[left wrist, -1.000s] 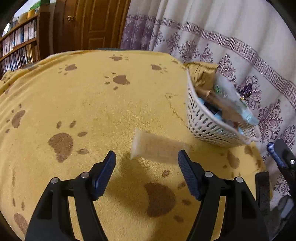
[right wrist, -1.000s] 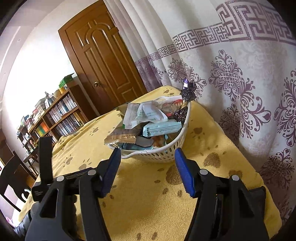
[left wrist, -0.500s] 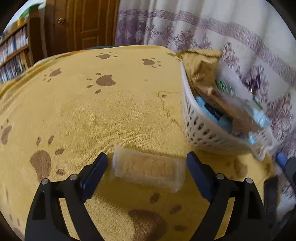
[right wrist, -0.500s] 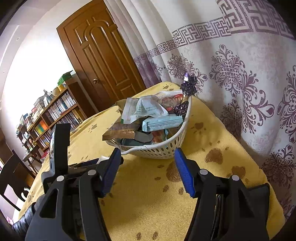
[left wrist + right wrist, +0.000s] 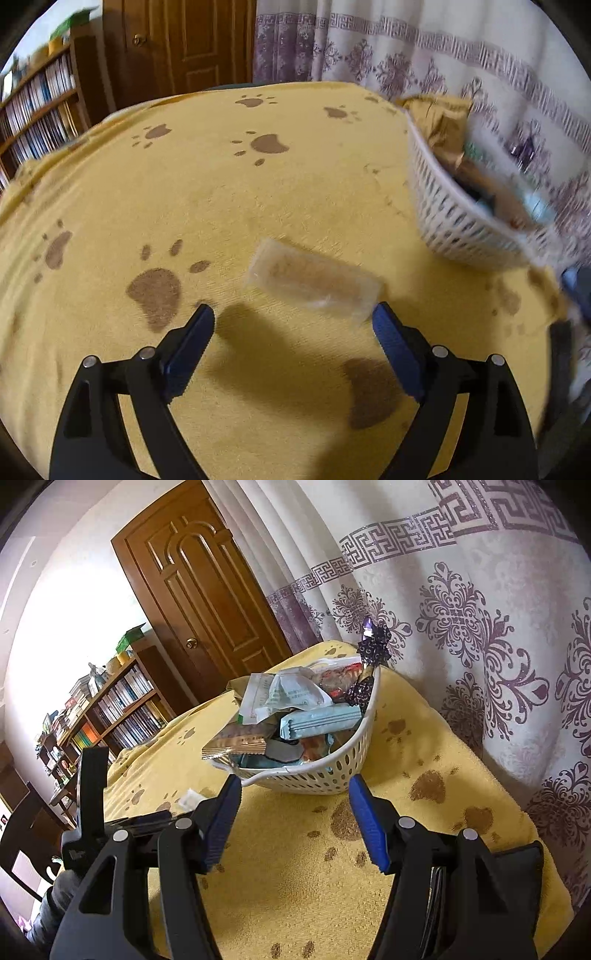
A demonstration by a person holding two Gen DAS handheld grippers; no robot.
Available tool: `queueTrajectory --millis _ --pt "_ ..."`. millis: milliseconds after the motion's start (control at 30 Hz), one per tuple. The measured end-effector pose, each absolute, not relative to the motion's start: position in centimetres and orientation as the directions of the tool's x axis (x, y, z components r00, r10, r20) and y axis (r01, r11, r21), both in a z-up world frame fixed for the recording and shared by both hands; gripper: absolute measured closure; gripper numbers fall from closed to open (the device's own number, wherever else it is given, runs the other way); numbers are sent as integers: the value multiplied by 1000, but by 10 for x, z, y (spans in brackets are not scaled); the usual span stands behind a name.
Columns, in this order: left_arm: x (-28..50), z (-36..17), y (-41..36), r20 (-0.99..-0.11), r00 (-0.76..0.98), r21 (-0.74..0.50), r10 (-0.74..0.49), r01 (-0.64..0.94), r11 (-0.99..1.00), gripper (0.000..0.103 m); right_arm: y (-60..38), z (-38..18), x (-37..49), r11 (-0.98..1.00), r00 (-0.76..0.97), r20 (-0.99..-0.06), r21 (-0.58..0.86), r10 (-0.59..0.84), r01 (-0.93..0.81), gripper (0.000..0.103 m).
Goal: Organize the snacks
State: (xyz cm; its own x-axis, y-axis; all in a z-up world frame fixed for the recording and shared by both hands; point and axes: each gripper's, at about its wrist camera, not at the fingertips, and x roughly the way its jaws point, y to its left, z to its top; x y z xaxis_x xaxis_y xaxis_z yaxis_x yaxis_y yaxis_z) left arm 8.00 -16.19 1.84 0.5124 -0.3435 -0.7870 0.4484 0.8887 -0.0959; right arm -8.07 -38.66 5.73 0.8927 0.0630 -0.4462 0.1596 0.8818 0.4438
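A clear-wrapped biscuit bar (image 5: 314,282) lies flat on the yellow paw-print cloth (image 5: 221,192), just ahead of my left gripper (image 5: 293,326), which is open and empty; the bar's near end is by the right fingertip. A corner of the bar shows in the right wrist view (image 5: 190,799). A white perforated basket (image 5: 454,221) heaped with snack packets stands to the right of the bar. My right gripper (image 5: 295,794) is open and empty, just short of the basket's near rim (image 5: 321,771). The left gripper's body shows at the left of the right wrist view (image 5: 92,812).
A patterned curtain (image 5: 480,627) hangs right behind the basket and the table's right edge. A wooden door (image 5: 199,602) and a bookshelf (image 5: 110,716) stand beyond the far side. A dark chair (image 5: 22,830) is at the left.
My left gripper drew in until the bar lay between its fingers, then pulled back; the bar now lies just ahead of the fingertips. The right gripper has barely moved.
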Motion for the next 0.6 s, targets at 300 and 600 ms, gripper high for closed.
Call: queueTrajectory --millis 300,600 --pt "110 15 -177 -794 559 -102 -240 266 959 16 -378 58 -80 886 889 -451 440 78 145 41" --pt "93 10 -141 -803 577 33 -146 287 957 16 -376 52 -77 882 886 -454 451 93 139 41"
